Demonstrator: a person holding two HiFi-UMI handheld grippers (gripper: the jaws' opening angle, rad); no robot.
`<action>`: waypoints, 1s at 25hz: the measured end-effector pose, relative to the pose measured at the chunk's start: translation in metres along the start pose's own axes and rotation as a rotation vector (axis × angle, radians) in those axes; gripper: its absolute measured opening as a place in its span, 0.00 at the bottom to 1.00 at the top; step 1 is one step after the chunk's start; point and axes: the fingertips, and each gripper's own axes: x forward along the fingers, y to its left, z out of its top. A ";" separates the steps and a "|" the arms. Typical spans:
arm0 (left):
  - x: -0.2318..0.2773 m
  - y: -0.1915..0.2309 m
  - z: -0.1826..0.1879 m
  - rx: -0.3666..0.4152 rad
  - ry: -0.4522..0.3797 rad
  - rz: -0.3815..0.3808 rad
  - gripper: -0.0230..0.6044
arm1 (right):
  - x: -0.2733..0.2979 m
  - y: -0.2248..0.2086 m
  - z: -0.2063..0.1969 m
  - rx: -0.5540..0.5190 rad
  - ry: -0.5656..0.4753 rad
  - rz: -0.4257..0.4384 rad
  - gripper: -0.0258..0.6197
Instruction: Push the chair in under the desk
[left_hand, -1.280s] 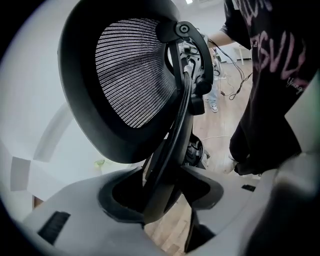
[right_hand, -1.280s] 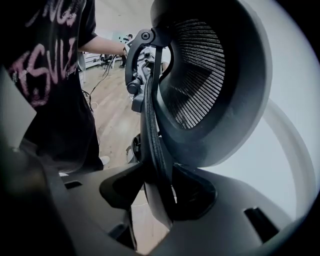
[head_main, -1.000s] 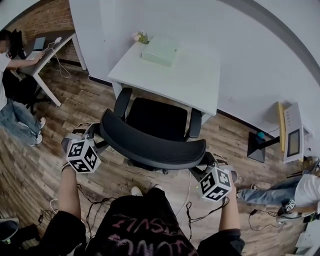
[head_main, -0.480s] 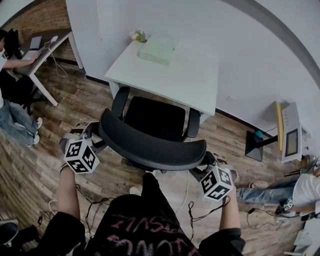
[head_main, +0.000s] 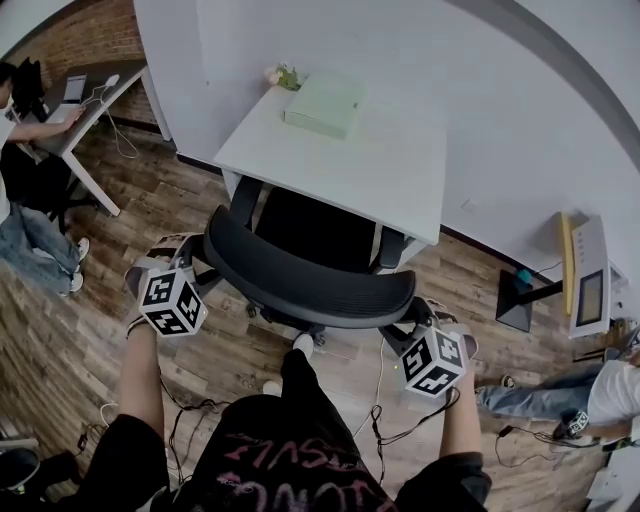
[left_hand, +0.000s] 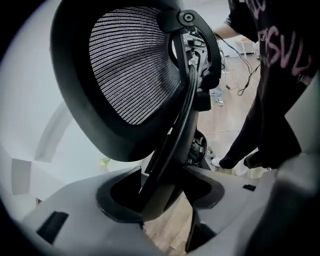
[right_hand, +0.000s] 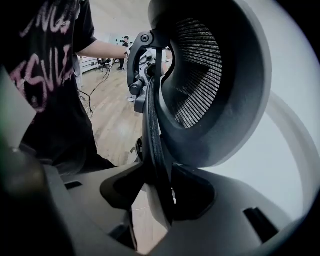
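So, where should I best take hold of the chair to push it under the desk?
Take the backrest rim at its two side ends, from behind: the rim is thin enough for jaws, and the seat already faces the desk.

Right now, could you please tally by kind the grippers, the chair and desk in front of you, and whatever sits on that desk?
White desk: 1
Office chair: 1
Green box: 1
Small plant: 1
Grippers: 2 (left gripper; right gripper, jaws closing with the chair's backrest edge between them)
Total: 6
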 end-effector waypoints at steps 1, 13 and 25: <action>0.004 0.006 -0.002 0.002 0.004 0.003 0.45 | 0.003 -0.005 0.002 -0.003 -0.006 -0.002 0.32; 0.044 0.054 -0.006 0.016 0.028 -0.011 0.47 | 0.033 -0.057 0.006 0.012 -0.026 0.029 0.33; 0.109 0.119 0.007 0.040 0.035 -0.004 0.45 | 0.068 -0.130 -0.006 0.007 0.002 -0.015 0.31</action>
